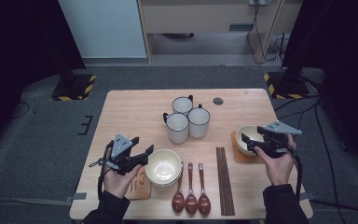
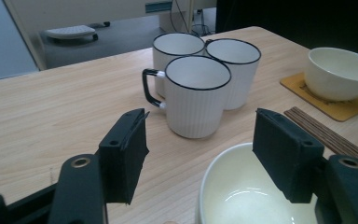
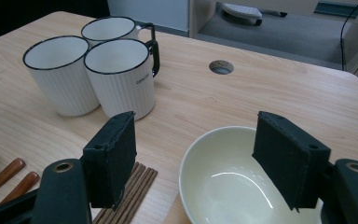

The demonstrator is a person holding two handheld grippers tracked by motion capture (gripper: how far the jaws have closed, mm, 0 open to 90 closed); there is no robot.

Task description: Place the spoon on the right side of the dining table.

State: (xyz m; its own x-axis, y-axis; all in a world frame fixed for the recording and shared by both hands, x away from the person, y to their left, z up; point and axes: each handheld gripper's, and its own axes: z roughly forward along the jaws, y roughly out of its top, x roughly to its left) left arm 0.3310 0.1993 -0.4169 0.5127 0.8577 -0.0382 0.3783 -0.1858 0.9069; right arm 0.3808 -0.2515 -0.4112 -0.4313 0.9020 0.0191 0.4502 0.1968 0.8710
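The table [image 1: 130, 105] is laid with a stack of cream bowls [image 1: 163, 167] near its front edge and a single cream bowl [image 1: 248, 139] set on a wooden coaster [image 1: 238, 156] at the right. The left gripper [image 1: 145, 157] is held just beside the stack, and its jaws stand apart with nothing between the pads; in the left gripper view one pad [image 2: 286, 156] hangs over the rim of the top bowl [image 2: 242, 196]. The right gripper [image 1: 247, 139] is held at the single bowl, jaws likewise apart and empty, one pad [image 3: 289, 158] above the bowl's far rim [image 3: 214, 135].

The largest risk is judged to lie with the stack: if only the top bowl's rim is pinched, the glazed wall may slip from the pad, or the bowls beneath may be dragged along and tipped off the near edge.

At the right, a one-sided grip could tilt the bowl and slide the coaster under it.

The three white mugs [image 1: 186, 119] stand close together behind; a wide swing of either gripper could knock one into the others.

The chopsticks [image 1: 224, 179] and the three wooden spoons [image 1: 190, 193] lie between the bowls, and they could be scattered if a bowl is carried low over them.
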